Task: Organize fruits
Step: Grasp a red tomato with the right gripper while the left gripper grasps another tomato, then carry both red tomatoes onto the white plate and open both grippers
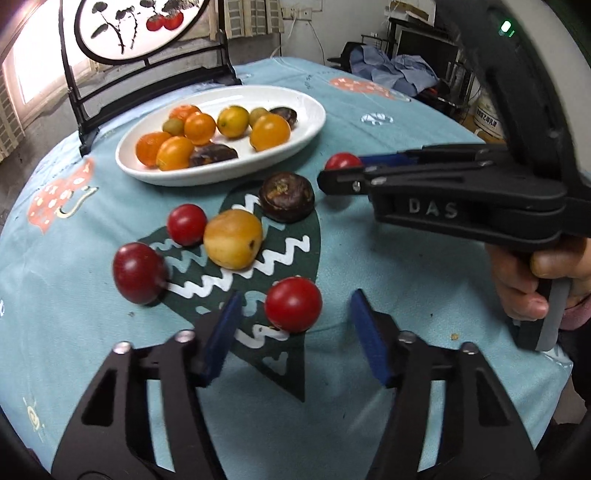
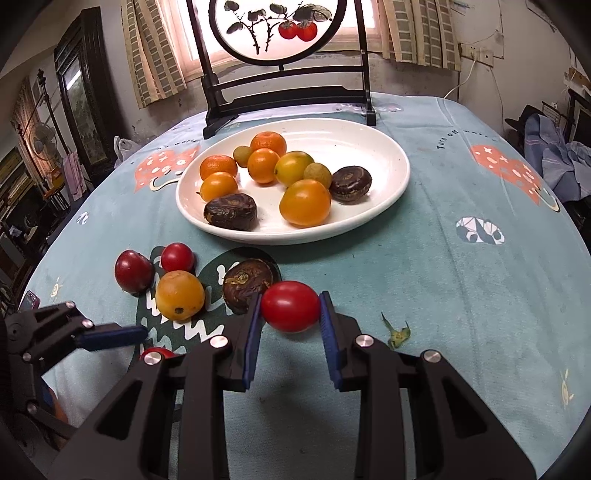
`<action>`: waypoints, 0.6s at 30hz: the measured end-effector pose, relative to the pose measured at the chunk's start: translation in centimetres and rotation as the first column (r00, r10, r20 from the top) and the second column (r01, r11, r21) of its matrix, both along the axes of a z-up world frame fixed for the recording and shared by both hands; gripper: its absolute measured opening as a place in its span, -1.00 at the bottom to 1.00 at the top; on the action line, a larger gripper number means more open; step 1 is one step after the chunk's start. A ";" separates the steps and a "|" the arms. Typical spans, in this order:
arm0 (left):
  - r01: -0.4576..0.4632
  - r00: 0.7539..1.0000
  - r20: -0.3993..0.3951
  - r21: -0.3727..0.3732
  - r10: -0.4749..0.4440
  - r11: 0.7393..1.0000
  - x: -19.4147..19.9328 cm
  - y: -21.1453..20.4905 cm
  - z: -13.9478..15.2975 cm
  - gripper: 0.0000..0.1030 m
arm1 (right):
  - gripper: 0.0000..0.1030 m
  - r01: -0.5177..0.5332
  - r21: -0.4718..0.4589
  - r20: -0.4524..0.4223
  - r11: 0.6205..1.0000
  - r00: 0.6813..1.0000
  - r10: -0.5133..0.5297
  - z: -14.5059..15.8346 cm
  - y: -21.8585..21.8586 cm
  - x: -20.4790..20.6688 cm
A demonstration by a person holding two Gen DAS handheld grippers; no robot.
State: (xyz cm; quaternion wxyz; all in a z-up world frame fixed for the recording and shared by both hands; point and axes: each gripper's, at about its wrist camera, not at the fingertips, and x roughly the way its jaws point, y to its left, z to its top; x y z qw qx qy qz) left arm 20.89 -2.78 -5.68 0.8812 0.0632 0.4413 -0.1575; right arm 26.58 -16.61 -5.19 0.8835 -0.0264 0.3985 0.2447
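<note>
A white oval plate (image 2: 388, 195) holds several orange and yellow fruits and dark brown ones; it also shows in the left wrist view (image 1: 310, 125). My right gripper (image 2: 290, 314) is shut on a red tomato (image 2: 290, 305), held just above the cloth; it shows in the left wrist view (image 1: 341, 162) too. My left gripper (image 1: 293, 325) is open, with another red tomato (image 1: 293, 304) on the cloth between its fingers. Loose on the cloth lie a yellow fruit (image 1: 233, 243), a dark brown fruit (image 1: 286, 196), a small red tomato (image 1: 187, 224) and a dark red one (image 1: 139, 272).
A black-framed round painted screen (image 2: 280, 26) stands behind the plate at the table's far edge. The table has a blue patterned cloth (image 2: 461, 295). My left gripper's finger (image 2: 110, 338) reaches in at the left of the right wrist view.
</note>
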 end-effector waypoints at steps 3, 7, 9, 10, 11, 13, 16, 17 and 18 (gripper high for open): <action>0.001 1.000 -0.005 0.012 -0.001 1.000 0.1 -0.4 -0.5 -0.04 | -0.41 -0.006 0.007 0.012 1.000 1.000 0.005 0.3 0.0 -0.2; 0.003 1.000 0.004 0.012 -0.003 1.000 0.1 -0.5 -0.5 -0.27 | -0.41 -0.007 0.013 0.018 1.000 1.000 0.007 0.4 -0.1 -0.3; -0.003 1.000 0.010 0.015 0.002 1.000 0.1 -0.4 -0.5 -0.40 | -0.41 -0.005 0.015 0.019 1.000 1.000 0.004 0.5 -0.2 -0.4; -0.005 1.000 0.008 0.006 0.005 1.000 0.2 -0.3 -0.4 -0.40 | -0.41 -0.005 0.016 0.019 1.000 1.000 0.004 0.5 -0.2 -0.3; -0.010 1.000 0.010 0.001 0.010 1.000 0.2 -0.1 -0.3 -0.40 | -0.41 -0.003 0.019 0.018 1.000 1.000 0.003 0.5 -0.3 -0.3; -0.016 1.000 0.026 -0.011 0.016 1.000 0.1 0.2 0.2 -0.40 | -0.41 -0.004 0.021 0.020 1.000 1.000 0.004 0.5 -0.3 -0.3; -0.032 0.997 0.065 -0.065 0.036 0.997 -0.2 1.4 2.0 -0.40 | -0.41 -0.007 0.041 0.039 0.999 0.999 0.005 0.8 -0.6 -0.4; -0.043 0.995 0.083 -0.079 0.049 0.996 -0.1 1.9 2.8 -0.40 | -0.41 -0.002 0.054 0.051 0.999 0.999 -0.001 1.0 -0.8 -0.3; -0.054 0.993 0.099 -0.087 0.062 0.995 0.1 2.4 3.5 -0.40 | -0.41 0.003 0.068 0.063 0.998 0.998 -0.007 1.4 -0.9 -0.1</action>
